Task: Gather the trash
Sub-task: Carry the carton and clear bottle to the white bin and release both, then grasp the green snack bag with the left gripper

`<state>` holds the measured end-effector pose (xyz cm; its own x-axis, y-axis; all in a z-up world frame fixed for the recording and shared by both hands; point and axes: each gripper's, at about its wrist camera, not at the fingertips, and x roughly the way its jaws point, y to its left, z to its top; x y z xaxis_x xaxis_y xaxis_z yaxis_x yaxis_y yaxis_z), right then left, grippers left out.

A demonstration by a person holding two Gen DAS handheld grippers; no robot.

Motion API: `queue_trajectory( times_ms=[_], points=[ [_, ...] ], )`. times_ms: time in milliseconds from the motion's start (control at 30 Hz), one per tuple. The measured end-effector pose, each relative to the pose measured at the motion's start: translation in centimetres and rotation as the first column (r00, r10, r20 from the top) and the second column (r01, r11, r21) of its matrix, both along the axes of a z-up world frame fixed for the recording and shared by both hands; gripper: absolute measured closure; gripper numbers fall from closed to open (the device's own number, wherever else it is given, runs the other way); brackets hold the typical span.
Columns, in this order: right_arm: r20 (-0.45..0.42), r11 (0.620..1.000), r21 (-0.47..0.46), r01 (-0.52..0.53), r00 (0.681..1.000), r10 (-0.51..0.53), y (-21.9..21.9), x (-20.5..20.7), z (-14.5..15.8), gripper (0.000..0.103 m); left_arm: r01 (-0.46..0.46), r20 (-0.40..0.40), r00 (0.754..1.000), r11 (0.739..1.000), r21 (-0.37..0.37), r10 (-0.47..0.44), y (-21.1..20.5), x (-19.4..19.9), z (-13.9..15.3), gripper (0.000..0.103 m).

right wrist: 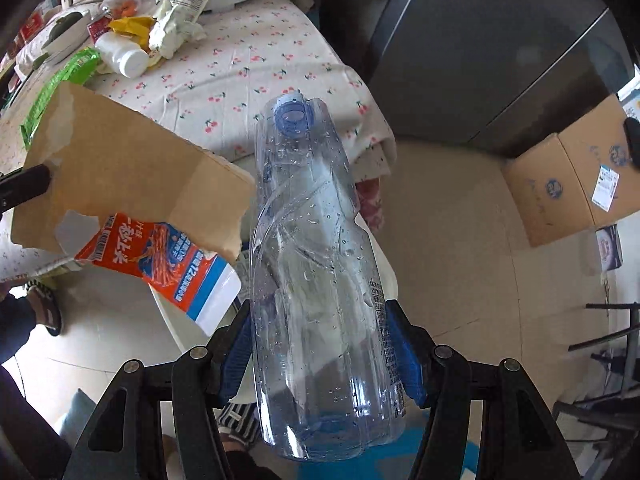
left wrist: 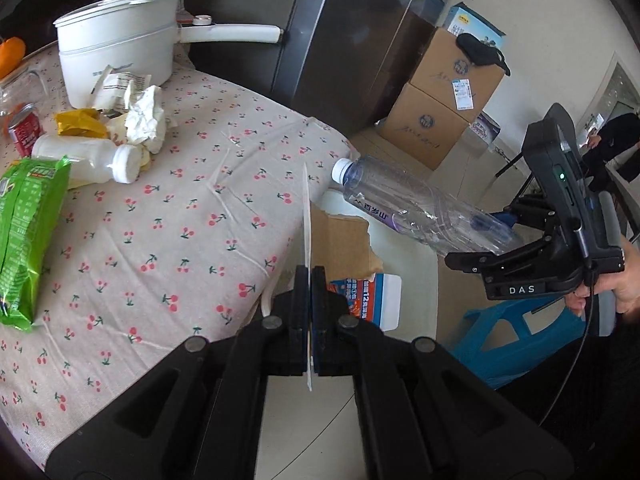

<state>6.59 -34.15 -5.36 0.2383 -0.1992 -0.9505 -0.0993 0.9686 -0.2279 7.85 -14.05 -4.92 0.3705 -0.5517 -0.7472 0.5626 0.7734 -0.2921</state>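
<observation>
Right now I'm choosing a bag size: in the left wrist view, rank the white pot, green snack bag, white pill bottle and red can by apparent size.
1. white pot
2. green snack bag, nearer the camera, so unsure against the pot
3. white pill bottle
4. red can, partly hidden

Cherry-print tablecloth [left wrist: 192,208] over table: white pot [left wrist: 120,56], crumpled paper [left wrist: 146,118], white bottle [left wrist: 86,160], green packet [left wrist: 28,236].
</observation>
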Motion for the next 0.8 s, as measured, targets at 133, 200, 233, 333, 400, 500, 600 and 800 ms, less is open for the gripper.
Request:
queue_trajectory(
  times_ms=[133,200,233,333,400,500,600,800],
  points=[
    [-0.065,1.0,-0.014,-0.002,0.998,0.001,-0.6,-0.8,-1.5,0.039,0.057,0.021,0.998,0.995,0.08,-0.059,-3.1,-0.1,-2.1,0.102],
    [-0.101,1.0,-0.012,0.0,0.995,-0.002,-1.0,-1.2,-2.5,0.04,0.073,0.027,0.997,0.99,0.12,-0.077,-4.1,0.0,-3.2,0.102],
    [-0.116,1.0,-0.01,0.0,0.993,-0.001,-1.2,-1.5,-3.0,0.04,0.078,0.026,0.996,0.988,0.132,-0.082,-4.4,0.0,-3.7,0.102],
    [-0.133,1.0,0.005,0.002,0.991,-0.002,-1.5,-1.7,-3.6,0.04,0.086,0.021,0.996,0.982,0.168,-0.091,-5.0,0.3,-4.9,0.101],
    [-0.134,1.0,0.006,0.005,0.991,-0.004,-1.5,-1.8,-3.6,0.04,0.088,0.013,0.996,0.977,0.193,-0.092,-5.2,0.5,-5.5,0.101],
    [-0.134,1.0,0.005,0.006,0.991,-0.006,-1.5,-1.9,-3.8,0.04,0.086,0.007,0.996,0.971,0.223,-0.09,-5.3,0.5,-6.2,0.101],
    [-0.132,1.0,0.009,0.008,0.991,-0.007,-1.6,-1.7,-3.9,0.04,0.08,0.003,0.997,0.967,0.242,-0.083,-5.1,0.4,-6.5,0.101],
    [-0.11,0.998,0.06,0.036,0.994,-0.029,-2.4,-1.5,-3.3,0.038,0.049,-0.008,0.999,0.966,0.252,-0.048,-4.1,0.5,-6.0,0.054]
  ],
)
